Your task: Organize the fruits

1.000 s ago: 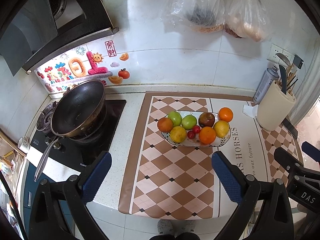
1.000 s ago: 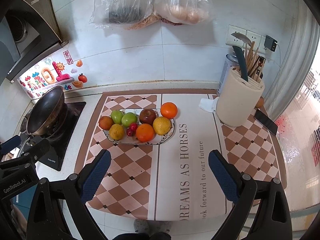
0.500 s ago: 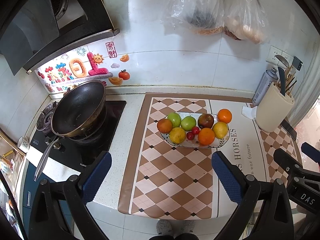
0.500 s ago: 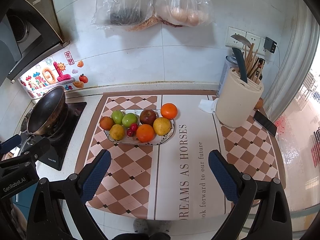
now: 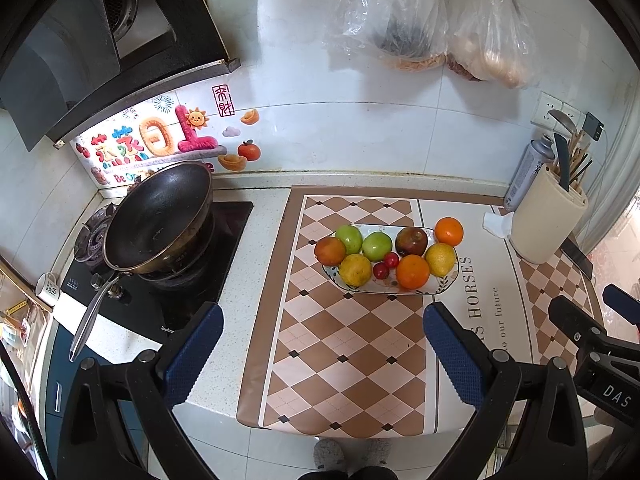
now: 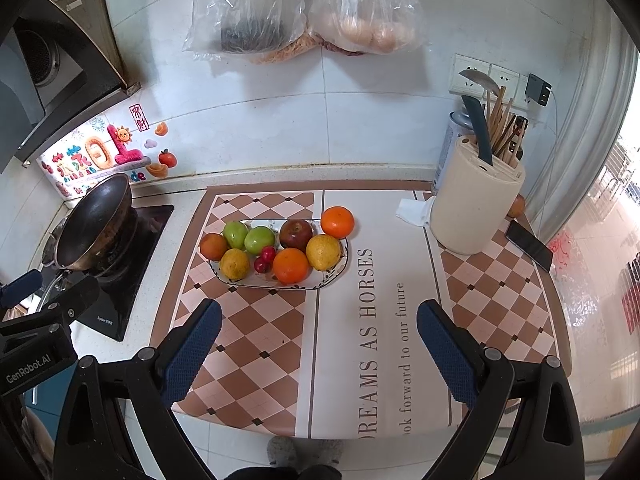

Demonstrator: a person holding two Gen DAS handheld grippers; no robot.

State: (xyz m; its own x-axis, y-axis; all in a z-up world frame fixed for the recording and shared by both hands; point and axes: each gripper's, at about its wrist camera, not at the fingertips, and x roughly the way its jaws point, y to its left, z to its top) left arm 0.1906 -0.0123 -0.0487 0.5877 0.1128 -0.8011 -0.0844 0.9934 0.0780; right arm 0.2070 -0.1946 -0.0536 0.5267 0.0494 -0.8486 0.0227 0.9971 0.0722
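Observation:
A white patterned plate (image 5: pixel 448 282) (image 6: pixel 338 268) on the checkered mat holds green apples (image 5: pixel 376 246) (image 6: pixel 259 240), a dark red apple (image 5: pixel 411 241) (image 6: pixel 296 234), oranges (image 5: pixel 413 271) (image 6: pixel 291 265), yellow fruits (image 5: pixel 355 270) (image 6: pixel 323 252) and small red fruits (image 5: pixel 386 265) (image 6: pixel 265 259). One orange (image 5: pixel 449 231) (image 6: pixel 337 222) lies at the plate's far right rim. My left gripper (image 5: pixel 322 344) and right gripper (image 6: pixel 319 340) are both open and empty, held high over the counter's front edge, well short of the plate.
A black wok (image 5: pixel 158 218) (image 6: pixel 94 228) sits on the stove at left. A cream utensil holder (image 5: pixel 548 224) (image 6: pixel 474 200) with knife and chopsticks stands at right, with a tissue (image 6: pixel 414 210) and phone (image 6: pixel 528 244) near it. Plastic bags (image 6: pixel 304 8) hang on the wall.
Both grippers have drawn back and up a little, so the plate appears slightly smaller and farther. Nothing was grasped or moved.

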